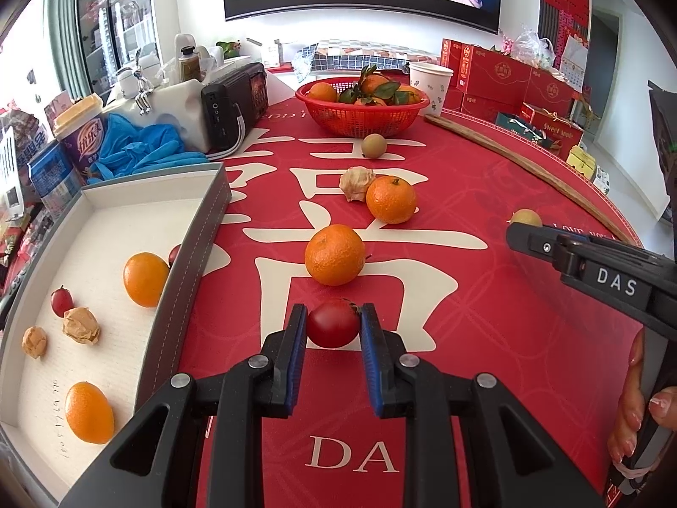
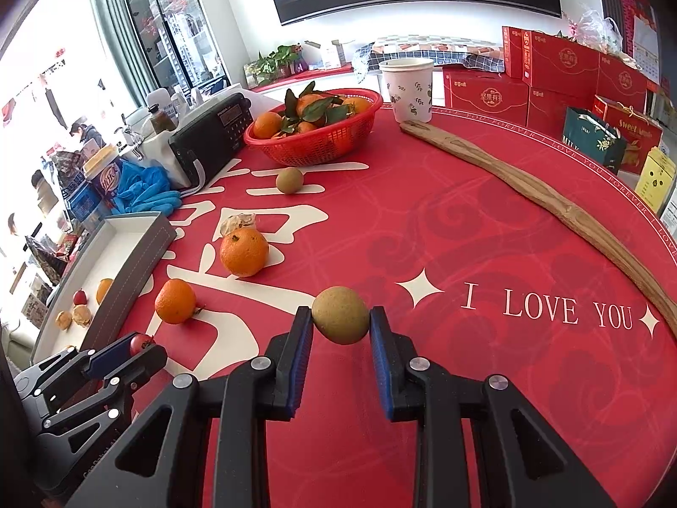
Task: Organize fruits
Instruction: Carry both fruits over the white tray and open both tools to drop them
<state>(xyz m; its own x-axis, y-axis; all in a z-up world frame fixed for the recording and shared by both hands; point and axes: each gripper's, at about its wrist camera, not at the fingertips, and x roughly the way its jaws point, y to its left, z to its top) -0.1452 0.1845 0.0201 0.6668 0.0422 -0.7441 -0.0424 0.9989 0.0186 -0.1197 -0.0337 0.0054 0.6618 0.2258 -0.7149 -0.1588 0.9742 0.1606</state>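
My left gripper [image 1: 333, 322] is shut on a small red fruit [image 1: 332, 323] just above the red tablecloth; it also shows in the right wrist view [image 2: 141, 342]. My right gripper [image 2: 342, 317] is shut on a round brown-green fruit [image 2: 341, 315]. Two oranges [image 1: 334, 254] [image 1: 391, 199], a papery husk fruit [image 1: 356, 183] and another brown-green fruit [image 1: 374, 145] lie loose on the cloth. A grey box with a white inside [image 1: 84, 228] at the left holds oranges, small red fruits and husk fruits.
A red basket [image 1: 362, 117] of leafy oranges stands at the back, with a paper cup [image 1: 430, 81] beside it. A long wooden stick [image 2: 546, 203] lies along the right edge. A black radio [image 1: 235, 106], blue gloves [image 1: 139, 148] and packages crowd the left.
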